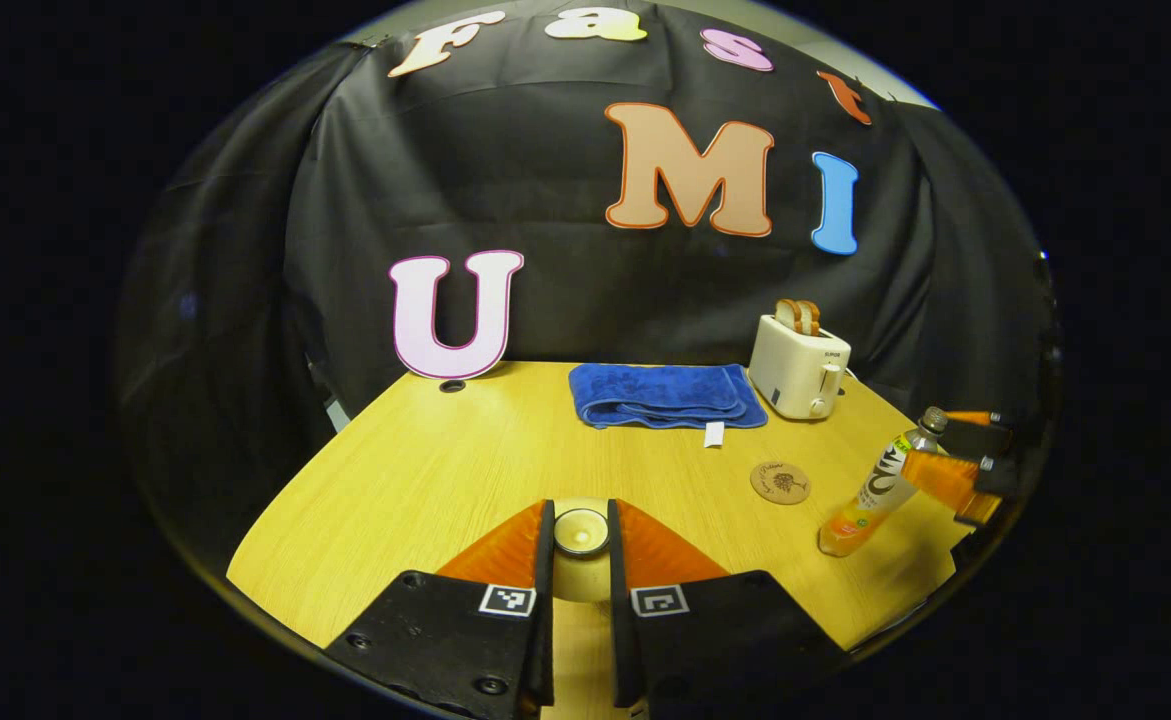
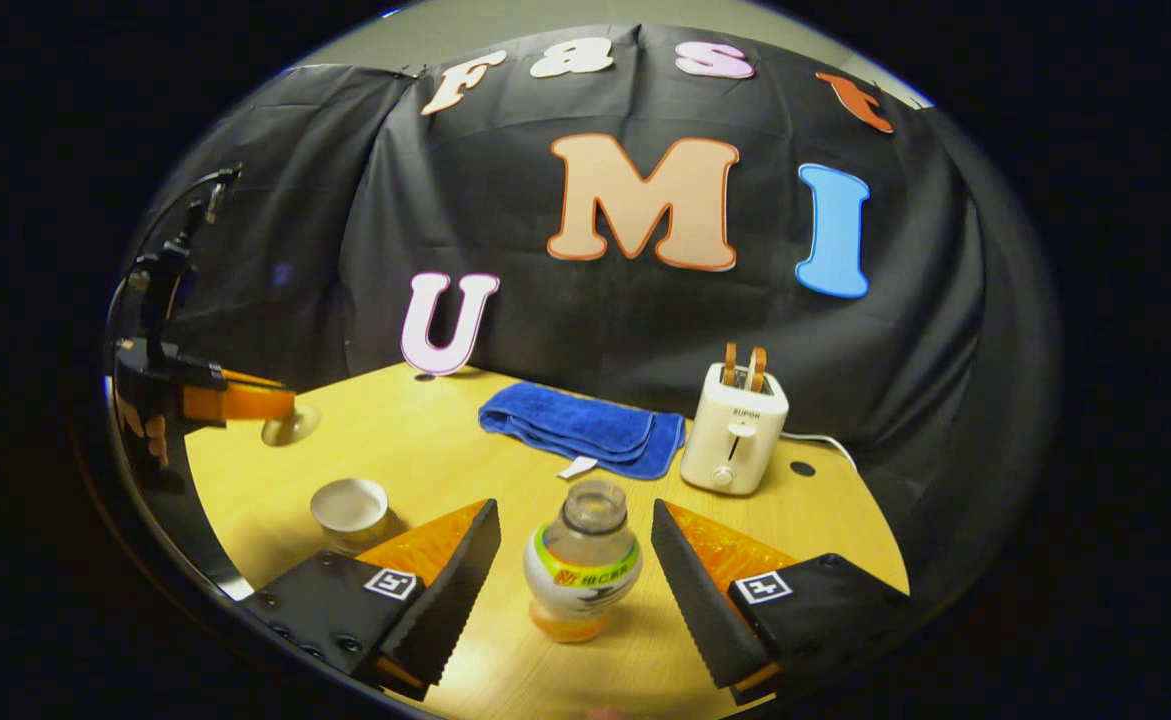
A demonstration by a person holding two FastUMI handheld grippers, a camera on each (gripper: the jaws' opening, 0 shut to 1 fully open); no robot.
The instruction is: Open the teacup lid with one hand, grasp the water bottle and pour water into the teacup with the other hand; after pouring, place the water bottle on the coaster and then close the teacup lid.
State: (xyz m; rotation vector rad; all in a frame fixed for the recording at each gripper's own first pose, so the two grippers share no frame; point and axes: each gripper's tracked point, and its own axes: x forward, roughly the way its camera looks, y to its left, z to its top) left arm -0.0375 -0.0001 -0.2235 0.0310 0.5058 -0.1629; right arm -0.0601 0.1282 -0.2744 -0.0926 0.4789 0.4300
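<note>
Both grippers busy: left clenched the lid; right gaped astride the bottle, cup at nine o'clock awaiting water.

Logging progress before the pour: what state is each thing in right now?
teacup: open, on the table.
lid: off, clamped in the left gripper.
water bottle: standing on the table, ungripped.
right gripper: open, a finger on either side of the bottle.
coaster: bare.
toaster: slices sticking up.
towel: folded.
</note>
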